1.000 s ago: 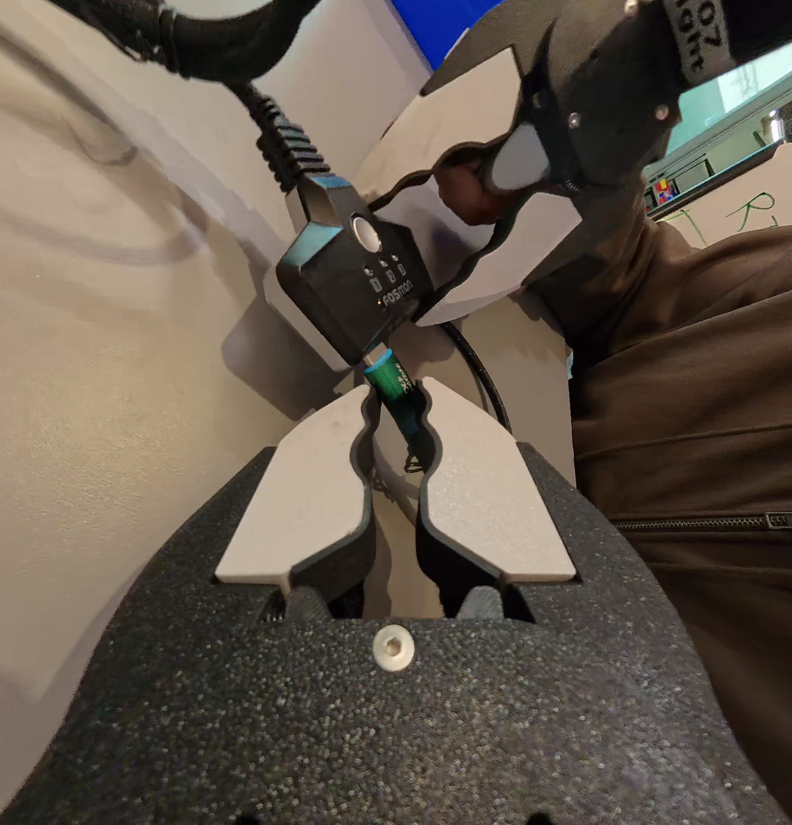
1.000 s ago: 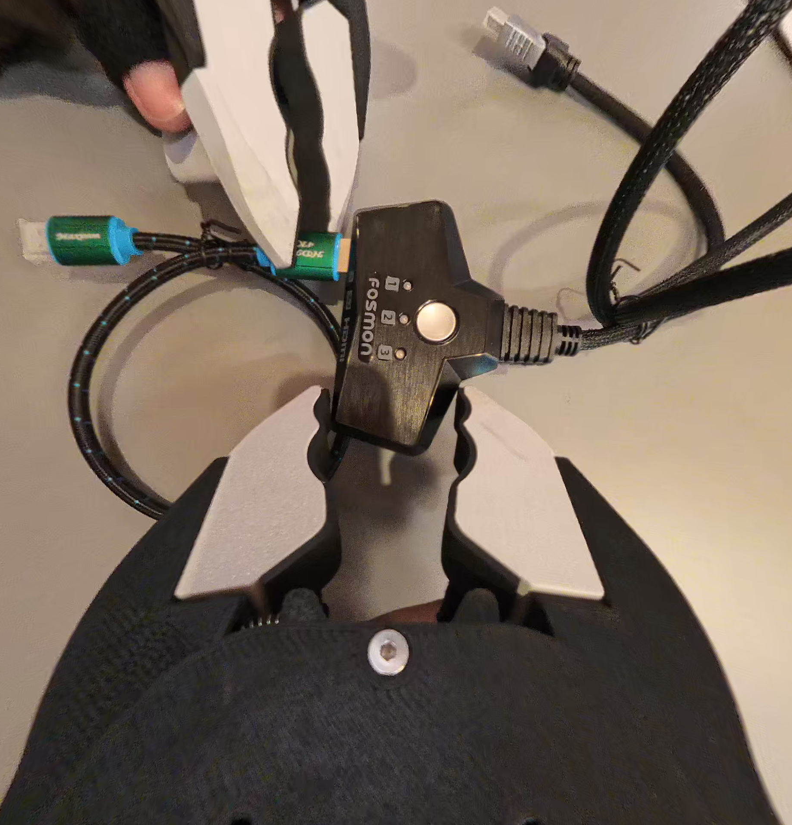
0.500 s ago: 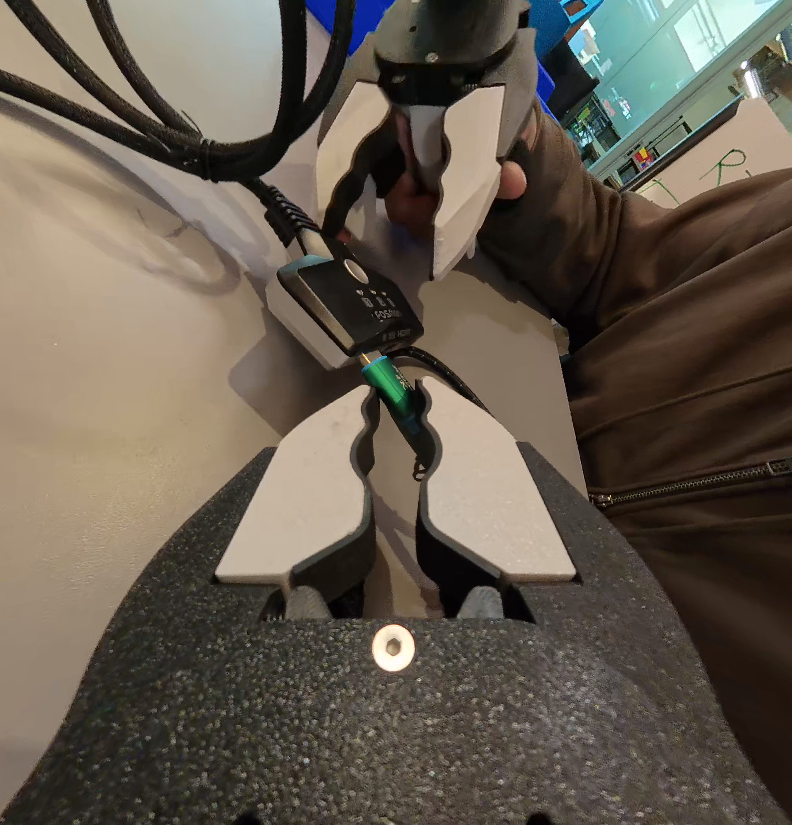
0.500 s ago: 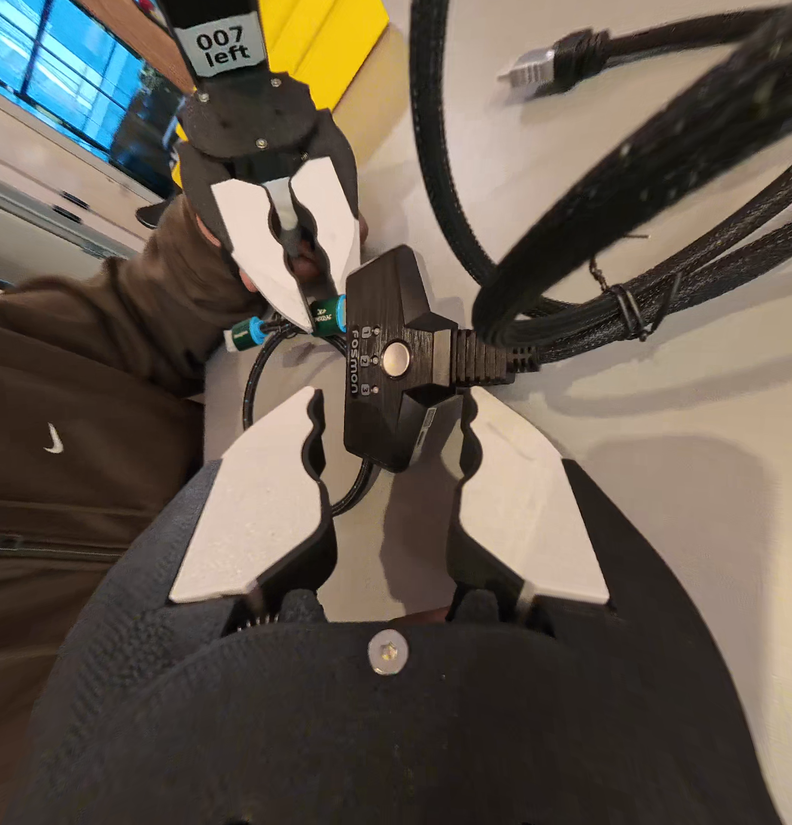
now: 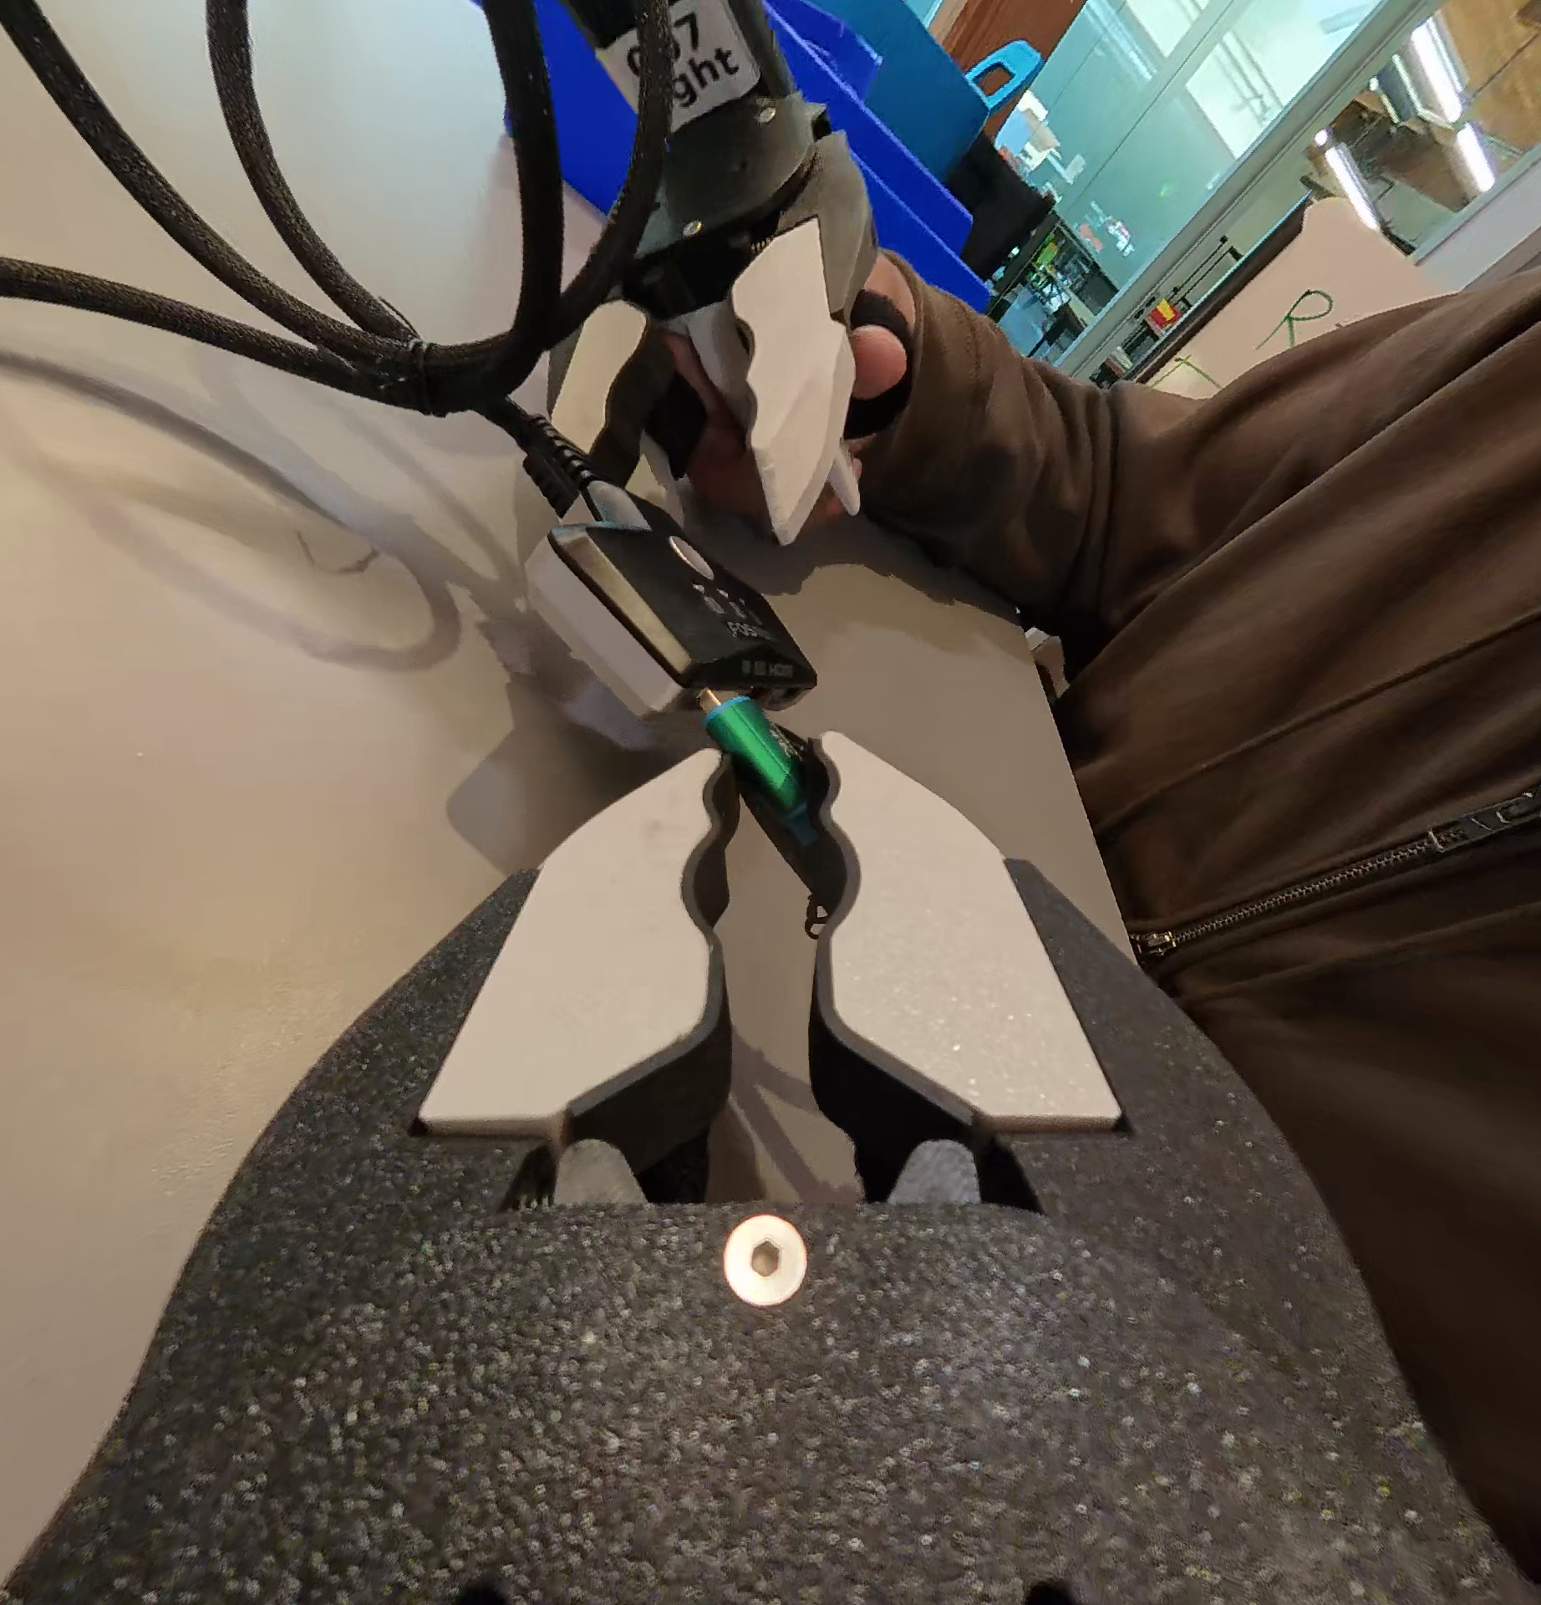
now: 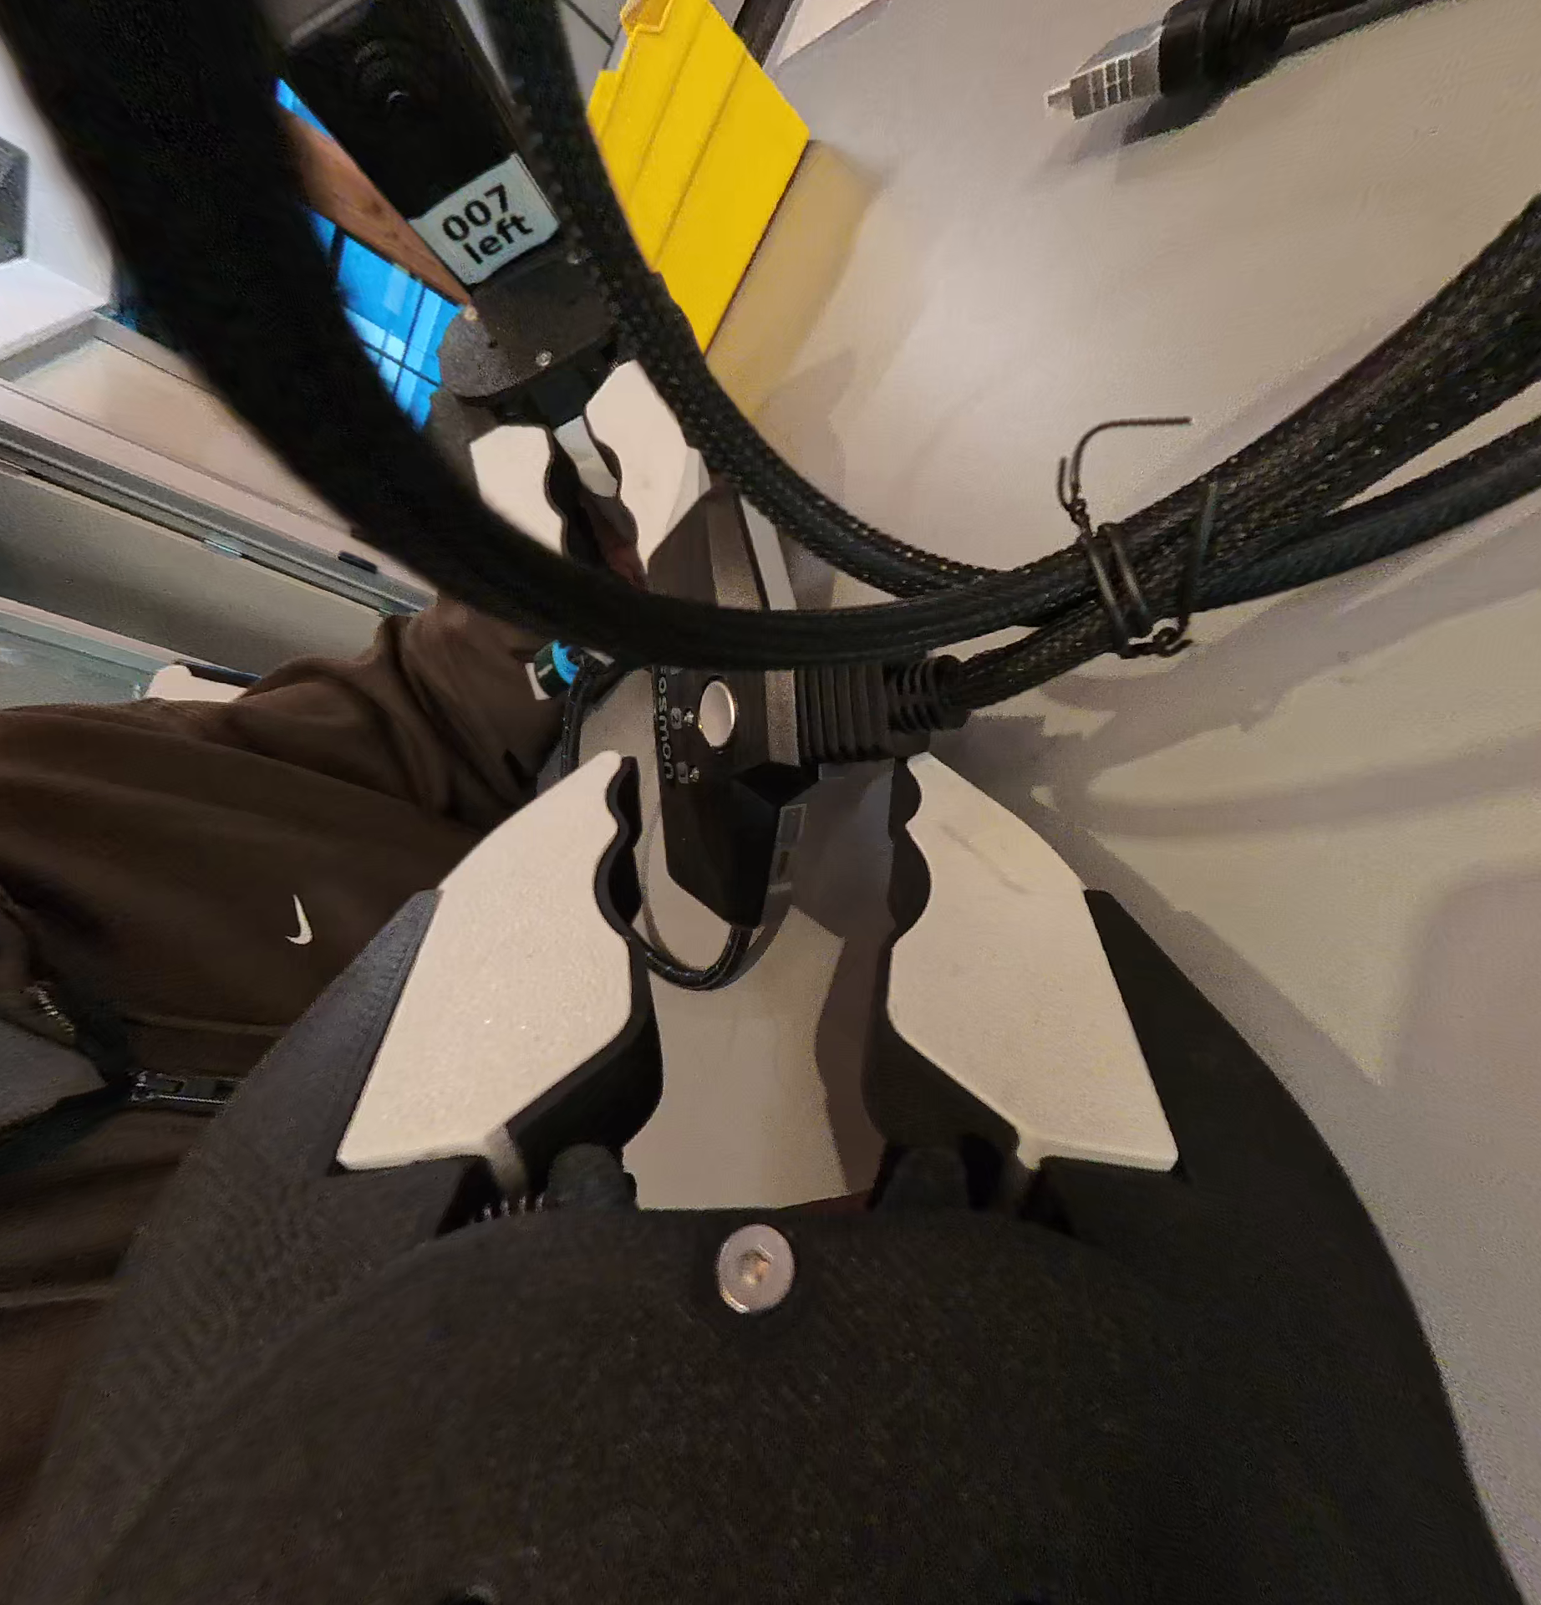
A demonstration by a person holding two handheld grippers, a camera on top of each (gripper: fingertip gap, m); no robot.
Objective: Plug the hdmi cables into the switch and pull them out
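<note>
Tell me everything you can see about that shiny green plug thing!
The green plug is a small metallic-looking connector with a bright blue band at each end and a gold tip. It is tilted, its tip at a port on the black switch box. The left gripper pinches it between its pale fingers. A black cable leaves its back end.

1. We see a black HDMI switch box [image 5: 663, 608] with a round silver button and small indicator lights, lifted off the pale counter [image 5: 185, 782], its thick braided cable [image 5: 315, 330] trailing behind.
2. We see a green HDMI plug [image 5: 754, 760] with blue collars, its gold tip at the box's port, pinched in the left hand-held gripper [image 5: 771, 769].
3. The switch box [image 6: 715, 782] stands between the spread fingers of the right hand-held gripper [image 6: 763, 773].
</note>
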